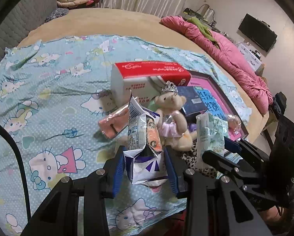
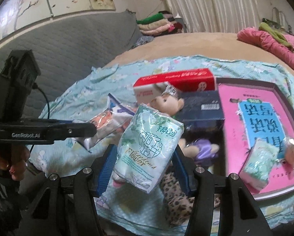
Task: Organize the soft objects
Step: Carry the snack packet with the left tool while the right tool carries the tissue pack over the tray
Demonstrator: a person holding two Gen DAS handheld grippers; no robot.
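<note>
Left gripper [image 1: 145,165] clamped on a crumpled snack bag [image 1: 141,137], lifted off the blue sheet [image 1: 48,98]. Right gripper [image 2: 143,157] clamped on a pale green tissue pack [image 2: 147,147], also in the air. Just beyond both tips: teddy bear [image 1: 172,108], red tissue box [image 1: 147,78], dark box [image 2: 202,106]. Right of the right gripper: pink tray [image 2: 229,122] with 1 more tissue pack [image 2: 259,163].

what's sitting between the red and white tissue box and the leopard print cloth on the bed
A teddy bear in a silver crown sits between the red and white tissue box and the leopard print cloth, clearest in the left wrist view.
</note>
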